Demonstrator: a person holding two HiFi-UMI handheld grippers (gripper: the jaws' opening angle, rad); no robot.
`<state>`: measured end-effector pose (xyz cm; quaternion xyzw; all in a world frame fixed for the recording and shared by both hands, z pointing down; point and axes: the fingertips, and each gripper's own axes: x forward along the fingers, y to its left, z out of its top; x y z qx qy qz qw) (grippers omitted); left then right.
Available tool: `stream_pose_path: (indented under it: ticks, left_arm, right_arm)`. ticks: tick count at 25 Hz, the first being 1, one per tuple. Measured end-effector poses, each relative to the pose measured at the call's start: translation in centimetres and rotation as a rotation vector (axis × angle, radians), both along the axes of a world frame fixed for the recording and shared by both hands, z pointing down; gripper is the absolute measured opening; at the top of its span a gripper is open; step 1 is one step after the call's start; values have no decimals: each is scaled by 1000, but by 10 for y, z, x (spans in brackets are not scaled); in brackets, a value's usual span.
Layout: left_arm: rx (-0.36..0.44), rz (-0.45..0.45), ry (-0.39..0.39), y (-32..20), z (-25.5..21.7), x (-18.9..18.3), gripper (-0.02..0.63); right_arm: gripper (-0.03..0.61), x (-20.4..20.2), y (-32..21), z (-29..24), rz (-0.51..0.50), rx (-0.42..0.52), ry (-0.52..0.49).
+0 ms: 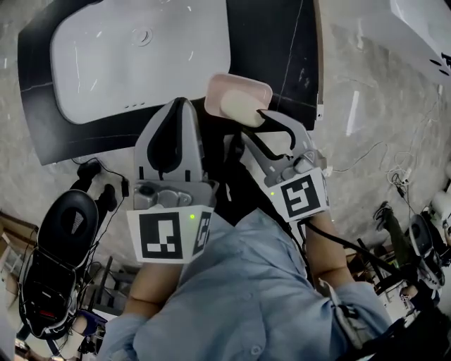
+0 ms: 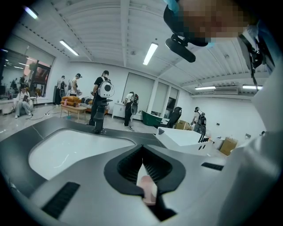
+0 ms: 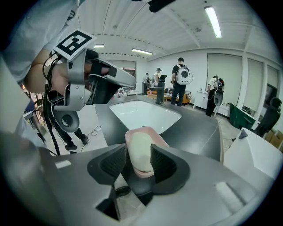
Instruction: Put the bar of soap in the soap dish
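Observation:
A cream bar of soap (image 1: pixel 242 107) lies in the pink soap dish (image 1: pixel 225 88) at the near edge of the dark counter (image 1: pixel 282 42). My right gripper (image 1: pixel 252 125) is open, its jaws on either side of the soap's near end and just off it. In the right gripper view the soap (image 3: pixel 140 150) rests in the dish (image 3: pixel 141 129) between the spread pads of the right gripper (image 3: pixel 138 152). My left gripper (image 1: pixel 182 106) hangs just left of the dish, shut and empty. In the left gripper view the left gripper (image 2: pixel 142 156) shows its pads closed together.
A white basin (image 1: pixel 141 56) is set in the counter beyond the dish. A black office chair (image 1: pixel 60 233) stands on the floor at the left. Cables (image 1: pixel 394 176) trail at the right. Another white fixture (image 1: pixel 423 21) is at the top right. People stand far behind.

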<state>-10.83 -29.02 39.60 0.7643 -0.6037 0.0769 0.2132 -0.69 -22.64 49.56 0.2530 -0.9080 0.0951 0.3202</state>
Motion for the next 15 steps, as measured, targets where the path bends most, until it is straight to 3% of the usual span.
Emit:
stream_pose_path:
  ticks: [7, 12, 15]
  left_arm:
    - [32, 2, -6, 10, -15, 3, 8]
    - [84, 19, -16, 21, -42, 13, 8]
    - [128, 22, -27, 35, -66, 21, 8]
  right_arm:
    - [166, 12, 7, -26, 35, 22, -56]
    - [122, 19, -2, -85, 184, 19, -259]
    - [83, 22, -4, -130, 229, 70, -359]
